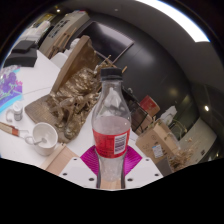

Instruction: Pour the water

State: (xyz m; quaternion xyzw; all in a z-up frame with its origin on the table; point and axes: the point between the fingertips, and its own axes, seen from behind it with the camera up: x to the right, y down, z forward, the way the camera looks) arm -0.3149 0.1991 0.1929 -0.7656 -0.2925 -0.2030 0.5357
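1. Gripper (pixel 112 172) holds the bottle (pixel 111 125) w/ both pink pads (pixel 92 160) tight on its bottom part.
2. Bottle is upright, cap on, red label.
3. White cup (pixel 43 135) sits on table (pixel 25 150), left of bottle.

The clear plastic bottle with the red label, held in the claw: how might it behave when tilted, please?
The clear plastic bottle with the red label looks thin-walled, so it may flex under the claw. It is tall and narrow, so likely tippy when set down. Its smooth sides could slip against the pads.
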